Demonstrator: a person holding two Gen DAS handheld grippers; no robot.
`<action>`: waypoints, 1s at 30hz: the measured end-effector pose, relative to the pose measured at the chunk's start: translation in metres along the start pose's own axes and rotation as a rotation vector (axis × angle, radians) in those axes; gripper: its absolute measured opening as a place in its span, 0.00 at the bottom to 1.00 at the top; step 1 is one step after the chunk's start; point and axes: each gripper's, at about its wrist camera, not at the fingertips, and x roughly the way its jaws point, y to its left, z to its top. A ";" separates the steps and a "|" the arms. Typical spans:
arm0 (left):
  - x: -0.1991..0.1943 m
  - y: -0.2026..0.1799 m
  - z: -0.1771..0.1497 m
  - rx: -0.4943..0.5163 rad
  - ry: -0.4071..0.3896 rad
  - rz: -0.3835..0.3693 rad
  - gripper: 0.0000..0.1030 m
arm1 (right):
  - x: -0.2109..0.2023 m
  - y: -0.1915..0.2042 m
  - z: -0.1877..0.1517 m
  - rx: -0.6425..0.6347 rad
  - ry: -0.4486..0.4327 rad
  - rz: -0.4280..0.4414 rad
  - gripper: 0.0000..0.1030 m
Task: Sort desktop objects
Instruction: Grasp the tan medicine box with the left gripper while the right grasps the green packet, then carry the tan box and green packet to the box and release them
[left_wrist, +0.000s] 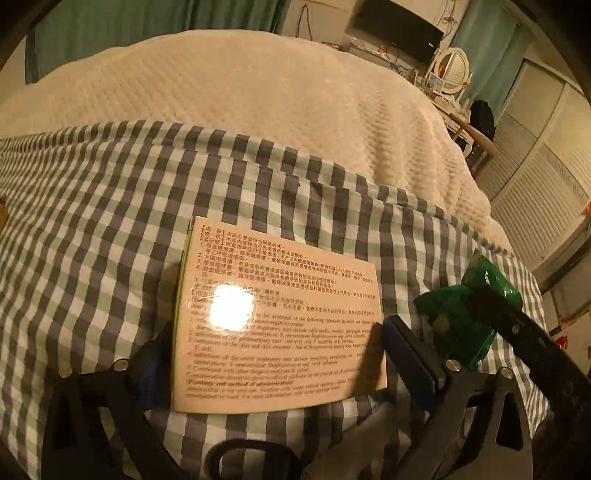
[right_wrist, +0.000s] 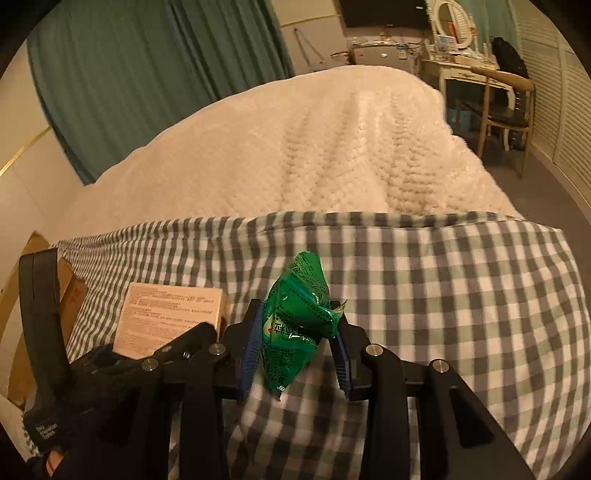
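Observation:
A flat cream medicine box (left_wrist: 277, 317) printed with red text lies on the checked cloth (left_wrist: 110, 221). My left gripper (left_wrist: 273, 354) is shut on the medicine box, one finger on each side. My right gripper (right_wrist: 299, 339) is shut on a crumpled green sachet (right_wrist: 295, 325), which stands up between the blue pads. In the left wrist view the green sachet (left_wrist: 461, 317) and the right gripper's black finger (left_wrist: 524, 332) sit just right of the box. In the right wrist view the box (right_wrist: 170, 310) is to the left, behind the left gripper's frame.
The checked cloth (right_wrist: 443, 295) covers the near part of a bed with a cream blanket (left_wrist: 258, 92). A cardboard box (right_wrist: 33, 288) stands at the far left. A desk and chair (right_wrist: 491, 99) stand at the back right.

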 end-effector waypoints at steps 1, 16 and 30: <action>-0.007 0.001 -0.001 -0.009 -0.026 0.002 0.84 | -0.002 -0.002 0.000 0.006 -0.005 0.000 0.33; -0.028 -0.033 -0.004 0.056 -0.121 -0.174 0.28 | -0.025 -0.024 0.004 0.065 -0.063 -0.004 0.33; -0.199 0.036 -0.008 0.285 -0.285 0.029 0.28 | -0.093 0.060 0.015 -0.068 -0.211 0.045 0.32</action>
